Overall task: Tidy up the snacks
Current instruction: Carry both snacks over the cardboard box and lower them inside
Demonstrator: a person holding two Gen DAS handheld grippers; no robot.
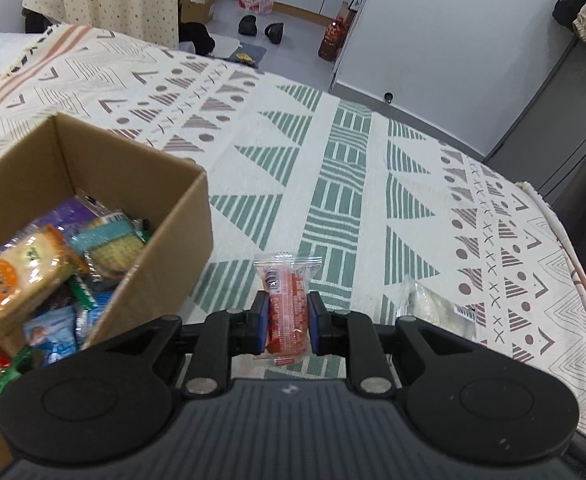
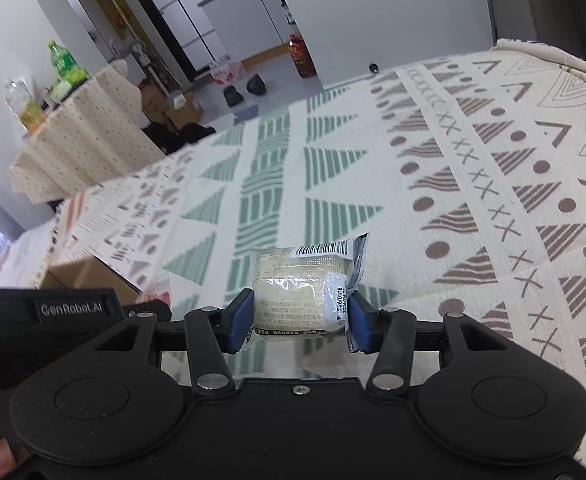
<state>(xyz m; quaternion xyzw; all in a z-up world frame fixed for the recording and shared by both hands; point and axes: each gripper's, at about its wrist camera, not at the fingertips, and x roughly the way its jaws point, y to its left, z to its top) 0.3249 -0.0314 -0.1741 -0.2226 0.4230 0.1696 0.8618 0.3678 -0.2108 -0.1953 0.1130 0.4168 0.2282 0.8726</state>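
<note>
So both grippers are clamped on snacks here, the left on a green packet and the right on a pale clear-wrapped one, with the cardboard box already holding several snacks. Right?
Not quite: the left gripper holds a red-orange packet, not a green one, as the left wrist view shows. The rest stands: the right gripper is shut on the pale clear-wrapped snack, and the cardboard box already holds several snacks.

Grippers: two, left gripper and right gripper
Snack packets held: two, one red packet, one pale packet
Cardboard boxes on the cloth: one, cardboard box
Packets in the box: many, piled, count unclear
Patterned cloths: one, patterned cloth
</note>
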